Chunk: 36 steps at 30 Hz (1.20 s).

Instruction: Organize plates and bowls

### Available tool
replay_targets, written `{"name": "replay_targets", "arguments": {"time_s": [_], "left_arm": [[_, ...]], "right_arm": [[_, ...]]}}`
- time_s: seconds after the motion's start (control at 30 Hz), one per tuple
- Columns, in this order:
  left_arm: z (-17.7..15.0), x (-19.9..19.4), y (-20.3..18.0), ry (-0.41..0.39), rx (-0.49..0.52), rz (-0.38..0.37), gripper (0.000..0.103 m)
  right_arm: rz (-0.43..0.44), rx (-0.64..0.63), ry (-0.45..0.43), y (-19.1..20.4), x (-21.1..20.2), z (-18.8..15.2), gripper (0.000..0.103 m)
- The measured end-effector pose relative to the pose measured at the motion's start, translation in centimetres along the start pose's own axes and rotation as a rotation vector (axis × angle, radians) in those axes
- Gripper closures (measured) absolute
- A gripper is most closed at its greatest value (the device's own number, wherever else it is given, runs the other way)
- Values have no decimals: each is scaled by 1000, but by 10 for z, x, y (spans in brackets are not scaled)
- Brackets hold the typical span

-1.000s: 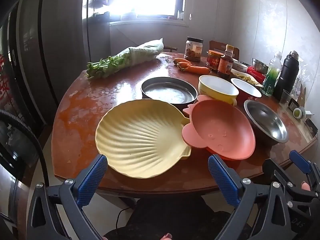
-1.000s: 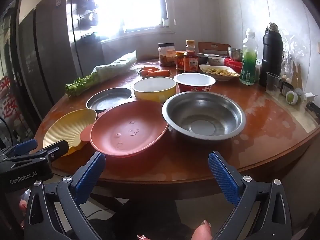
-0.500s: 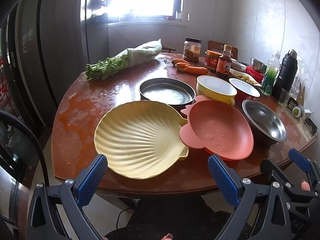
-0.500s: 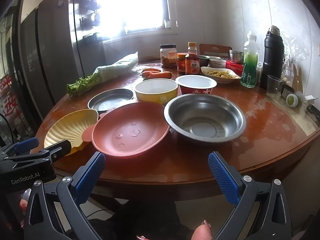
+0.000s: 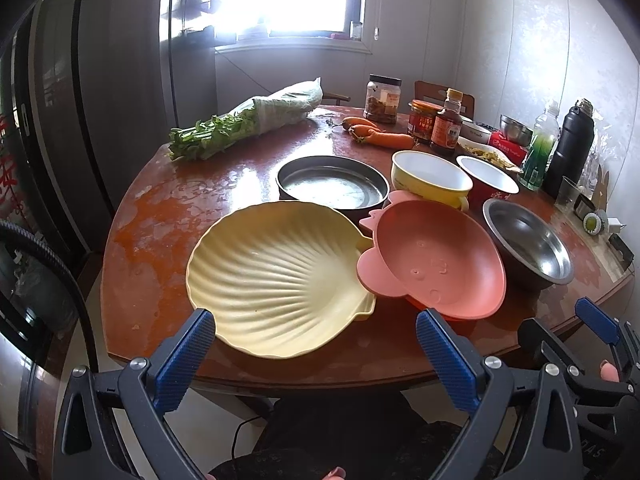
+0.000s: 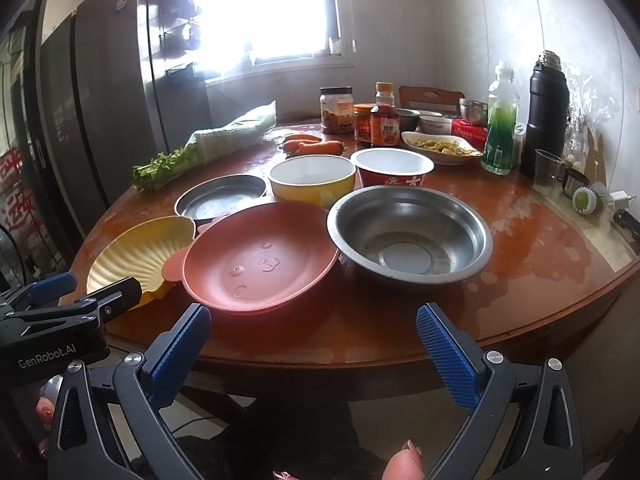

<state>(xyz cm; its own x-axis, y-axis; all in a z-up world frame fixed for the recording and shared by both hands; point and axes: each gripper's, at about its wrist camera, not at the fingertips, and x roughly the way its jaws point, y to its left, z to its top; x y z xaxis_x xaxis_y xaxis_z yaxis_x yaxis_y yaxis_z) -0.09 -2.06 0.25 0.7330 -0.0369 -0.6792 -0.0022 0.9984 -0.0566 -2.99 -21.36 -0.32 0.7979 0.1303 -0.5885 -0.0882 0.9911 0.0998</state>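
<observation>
Jaws on both grippers stand wide apart and hold nothing: the left gripper (image 5: 316, 344) hangs off the near edge of the desk (image 5: 160, 240) in front of the yellow shell plate (image 5: 276, 276), and the right gripper (image 6: 314, 340) hangs off the same edge in front of the pink plate (image 6: 260, 264). By the look of it, the sorting has not begun. Every dish lies singly on the desk, none stacked. The shell plate is nearest on the left, with the pink plate just to its right, their rims touching or overlapping. The steel bowl (image 6: 408, 236) sits right of the pink plate, close against its rim. Farther back lie the round metal pan (image 5: 332, 186), the yellow bowl (image 5: 430, 178) and the red bowl (image 5: 488, 180), side by side. Beyond them stand jars, bottles, carrots (image 5: 380, 134) and a wrapped bunch of greens (image 5: 248, 122), which seem outside the job. All of the work seems left to do: gathering plates with plates and bowls with bowls. The shell plate and pink plate, nearest the jaws, look like the likeliest start.
</observation>
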Motion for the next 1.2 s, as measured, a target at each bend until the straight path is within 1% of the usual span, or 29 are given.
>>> {"name": "replay_targets", "arguments": {"time_s": [0.43, 0.8, 1.0, 1.2], "left_arm": [[-1, 0, 0, -2, 2, -4, 1], [-1, -3, 2, -10, -2, -15, 1], [4, -6, 15, -20, -32, -15, 1], [6, -9, 38, -23, -70, 7, 1]], "right_arm": [[-1, 7, 2, -1, -1, -1, 0], [18, 30, 0, -2, -2, -1, 0], [28, 29, -4, 4, -4, 2, 0], [83, 35, 5, 19, -3, 6, 0]]}}
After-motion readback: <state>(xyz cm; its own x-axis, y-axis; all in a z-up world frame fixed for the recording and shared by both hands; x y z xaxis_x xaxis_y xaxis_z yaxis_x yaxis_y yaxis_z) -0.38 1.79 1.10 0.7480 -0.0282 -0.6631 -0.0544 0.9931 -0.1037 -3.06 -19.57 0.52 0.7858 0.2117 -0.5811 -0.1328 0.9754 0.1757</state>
